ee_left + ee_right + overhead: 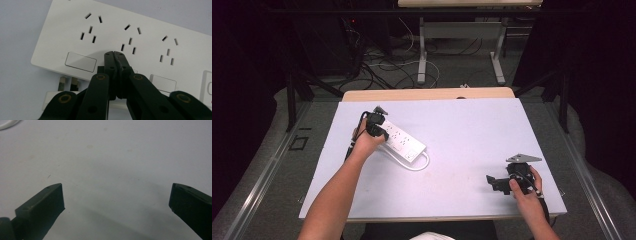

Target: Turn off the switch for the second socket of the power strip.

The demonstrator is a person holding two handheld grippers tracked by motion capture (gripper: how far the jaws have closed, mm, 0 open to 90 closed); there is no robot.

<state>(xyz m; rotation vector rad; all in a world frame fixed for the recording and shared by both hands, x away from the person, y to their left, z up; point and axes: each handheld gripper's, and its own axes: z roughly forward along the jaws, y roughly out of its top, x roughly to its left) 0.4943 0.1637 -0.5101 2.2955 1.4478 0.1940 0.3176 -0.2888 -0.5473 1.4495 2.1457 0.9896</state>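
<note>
A white power strip [404, 142] lies slantwise on the left half of the white table top [462, 150]; its white cable [422, 164] loops at its near end. In the left gripper view the strip [150, 30] shows several socket groups and flat rectangular switches. My left gripper [115, 53] is shut, nothing between its jaws, the tips just over the strip's face between two switches. In the high view the left gripper [381, 131] sits at the strip's far-left end. A white plug [66, 84] with metal prongs lies beside the strip. My right gripper [116, 195] stands wide open over bare table, near the front right [493, 183].
A bit of white cable [5, 123] shows at the top left of the right gripper view. Behind the table stand another table's white legs [422, 55] and loose cables on the floor [382, 70]. The table's front edge runs close to the right hand.
</note>
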